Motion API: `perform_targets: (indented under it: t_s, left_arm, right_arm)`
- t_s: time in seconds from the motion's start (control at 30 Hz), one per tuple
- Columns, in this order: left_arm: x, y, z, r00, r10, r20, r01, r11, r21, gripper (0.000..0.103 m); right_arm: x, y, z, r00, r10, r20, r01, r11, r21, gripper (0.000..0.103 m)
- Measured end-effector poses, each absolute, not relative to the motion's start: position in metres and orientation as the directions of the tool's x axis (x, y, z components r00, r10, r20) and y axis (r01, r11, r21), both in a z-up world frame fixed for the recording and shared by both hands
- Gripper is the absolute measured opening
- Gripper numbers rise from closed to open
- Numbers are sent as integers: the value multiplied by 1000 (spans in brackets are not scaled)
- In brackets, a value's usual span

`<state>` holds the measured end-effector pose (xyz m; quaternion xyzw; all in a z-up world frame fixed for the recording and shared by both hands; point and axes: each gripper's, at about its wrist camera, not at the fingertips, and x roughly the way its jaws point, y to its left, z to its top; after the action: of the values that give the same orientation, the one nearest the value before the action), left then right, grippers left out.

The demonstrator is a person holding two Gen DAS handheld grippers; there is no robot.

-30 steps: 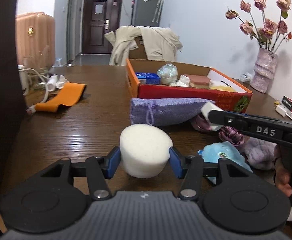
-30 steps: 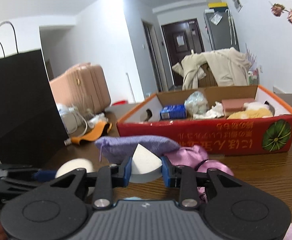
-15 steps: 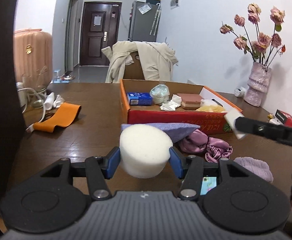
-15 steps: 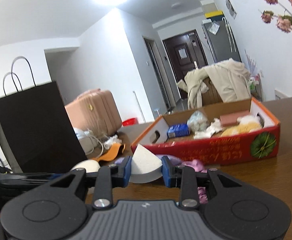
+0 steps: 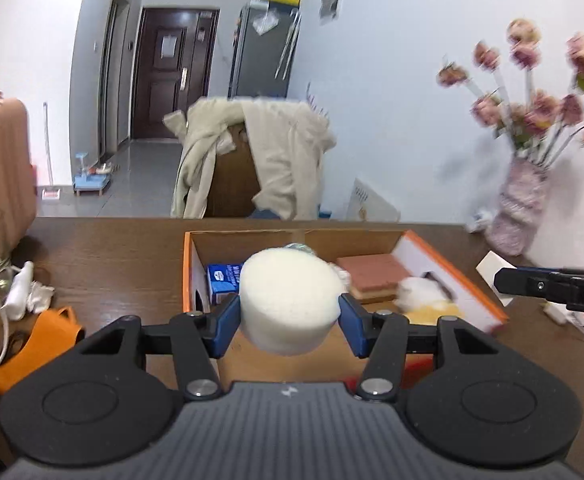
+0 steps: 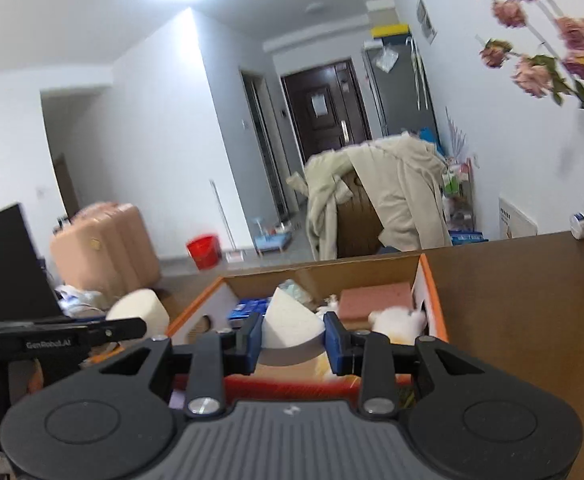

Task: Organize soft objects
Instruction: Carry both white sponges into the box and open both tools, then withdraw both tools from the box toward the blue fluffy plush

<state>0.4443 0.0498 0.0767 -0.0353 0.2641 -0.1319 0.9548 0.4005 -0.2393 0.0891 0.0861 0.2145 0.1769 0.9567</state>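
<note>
Both jaws part-open — sponges (image 5: 290, 300) gripped

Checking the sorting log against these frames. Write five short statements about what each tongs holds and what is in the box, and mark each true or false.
1. The left tongs grip a round white sponge. True.
2. The right tongs are empty. False: they clamp a white wedge sponge.
3. The cardboard box already holds a pink sponge block. True.
4. The blue carton lies on the table outside the box. False: it sits inside the box, at its left end.
5. The flower vase stands inside the box. False: it stands on the table by the wall, to the right of the box.
</note>
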Motion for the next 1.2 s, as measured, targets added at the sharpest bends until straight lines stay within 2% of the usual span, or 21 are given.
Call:
perform_targets:
  t_s: [0.2,0.37,0.47,0.53,0.57,0.6,0.8,1.0,1.1,1.13,1.2]
  left_arm:
    - [526,34,52,814,-121,-569,133,991,-21,56]
    - [546,39,28,754,-144,-641,152,987,-43,58]
    - [544,37,26,758,-155,-633,177,984,-29,66]
    - [540,36,27,767,-156,-622,176,984,-29,80]
    - [539,37,27,768,-159,-620,178,984,-31,80]
    - [536,36,28,765,-160,-623,176,984,-38,80]
    - [503,52,55,799,-177,-575,159,984,-81,81]
    - [421,74,92,866,-173,-469,152,985,-84,90]
    - [374,84,92,877,-193,-440,160,981,-113,96]
    - [359,87,90,877,-190,-441,159,982,-106,96]
    - [334,91,86,878,-173,-446,139,984,-107,96]
  right_arm:
    - [521,-214,75,714,396,-577,-382,912,151,34]
    - [588,-196,40,606,366,-706,-415,903,112,35]
    - [602,-189,19,578,322,-750,-398,913,85,39]
    - [603,-190,9,562,308,-768,-382,920,89,45]
    - [601,-192,10,565,315,-762,-385,918,94,50]
    - [599,-192,12,571,325,-754,-386,917,103,60]
    - [578,-202,36,636,344,-691,-367,922,121,62]
    - [499,-226,84,749,364,-553,-363,924,117,75]
    - [450,-237,96,774,393,-497,-374,917,143,80]
    - [434,-240,97,783,397,-479,-377,915,143,84]
    - [406,-245,94,798,395,-456,-379,916,132,85]
